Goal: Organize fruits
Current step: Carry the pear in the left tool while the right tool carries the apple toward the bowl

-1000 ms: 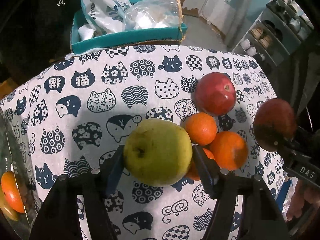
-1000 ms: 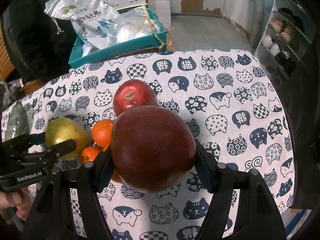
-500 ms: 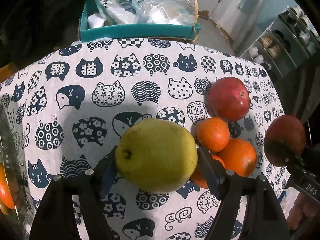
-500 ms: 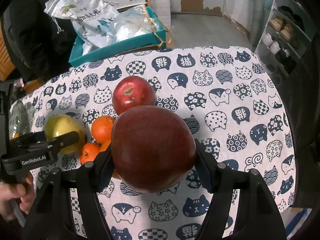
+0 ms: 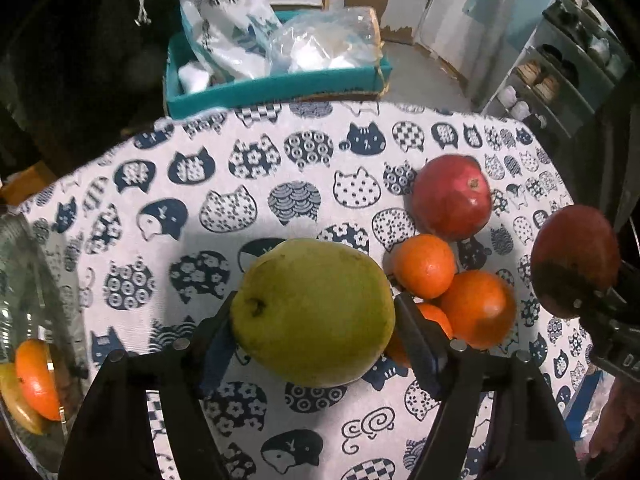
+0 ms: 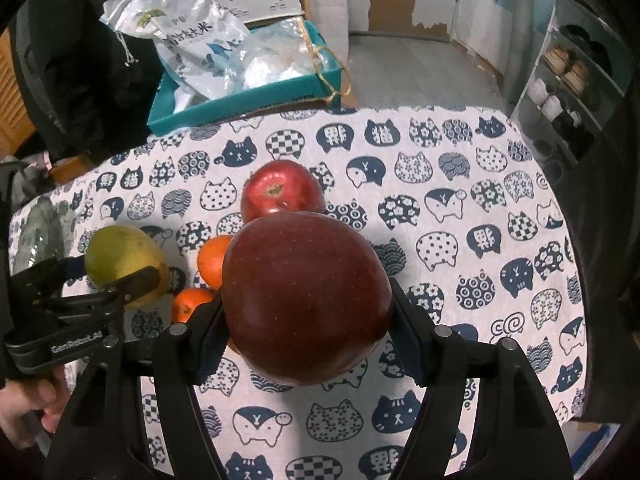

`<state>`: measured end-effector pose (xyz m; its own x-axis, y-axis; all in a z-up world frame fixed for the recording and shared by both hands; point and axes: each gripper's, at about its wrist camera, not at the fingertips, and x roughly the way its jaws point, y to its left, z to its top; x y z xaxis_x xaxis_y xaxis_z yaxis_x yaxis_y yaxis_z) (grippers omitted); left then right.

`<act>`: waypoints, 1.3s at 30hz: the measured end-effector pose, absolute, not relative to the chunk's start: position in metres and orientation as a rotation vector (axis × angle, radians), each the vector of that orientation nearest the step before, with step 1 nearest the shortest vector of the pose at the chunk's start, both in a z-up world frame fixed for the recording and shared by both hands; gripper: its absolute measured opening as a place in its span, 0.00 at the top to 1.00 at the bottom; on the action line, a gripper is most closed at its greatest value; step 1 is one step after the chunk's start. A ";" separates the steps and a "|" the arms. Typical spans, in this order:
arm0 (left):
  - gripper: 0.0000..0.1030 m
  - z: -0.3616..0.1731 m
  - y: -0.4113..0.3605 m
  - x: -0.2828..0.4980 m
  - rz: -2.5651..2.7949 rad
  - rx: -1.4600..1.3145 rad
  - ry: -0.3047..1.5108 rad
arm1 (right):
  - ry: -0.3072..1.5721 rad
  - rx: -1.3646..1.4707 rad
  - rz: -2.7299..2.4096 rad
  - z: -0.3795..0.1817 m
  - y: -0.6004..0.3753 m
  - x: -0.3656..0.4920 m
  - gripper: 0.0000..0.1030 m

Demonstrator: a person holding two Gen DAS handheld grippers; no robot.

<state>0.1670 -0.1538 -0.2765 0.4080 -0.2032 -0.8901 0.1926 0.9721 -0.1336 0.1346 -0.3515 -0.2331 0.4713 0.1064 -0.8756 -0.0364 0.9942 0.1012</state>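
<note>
The tablecloth [image 6: 460, 208] is woven cloth, matt and a bit rough. The dark apple [image 6: 306, 300] has smooth skin with tiny speckles and a soft shine. The red apple [image 6: 282, 192] behind it is glossy. The pear [image 5: 314, 310] looks dull and a little bumpy. The oranges [image 5: 476, 308] have dimpled, slightly shiny peel. The gripper fingers [image 6: 416, 344] are matt black plastic with small metal screws. The bags [image 6: 276, 56] are crinkly, shiny plastic.

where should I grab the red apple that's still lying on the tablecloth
Grip the red apple across its widest middle, coming from above. Its stem dimple faces up. Oranges crowd its near side, so put the fingers on its bare left and right flanks.
</note>
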 end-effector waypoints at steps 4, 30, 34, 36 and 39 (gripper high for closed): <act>0.26 -0.256 -0.151 0.157 -0.242 0.014 1.075 | 1.053 0.060 0.089 -0.223 -0.349 0.132 0.31; 0.26 -0.135 -0.087 0.082 -0.179 -0.011 0.849 | 0.834 -0.010 0.177 -0.119 -0.295 0.094 0.31; 0.26 -0.122 -0.076 0.075 -0.169 -0.019 0.824 | 0.805 -0.018 0.203 -0.104 -0.284 0.088 0.31; 0.26 -0.117 -0.070 0.070 -0.163 -0.025 0.812 | 0.791 -0.022 0.217 -0.098 -0.278 0.085 0.31; 0.26 -0.108 -0.061 0.062 -0.150 -0.028 0.790 | 0.769 -0.033 0.241 -0.088 -0.266 0.081 0.31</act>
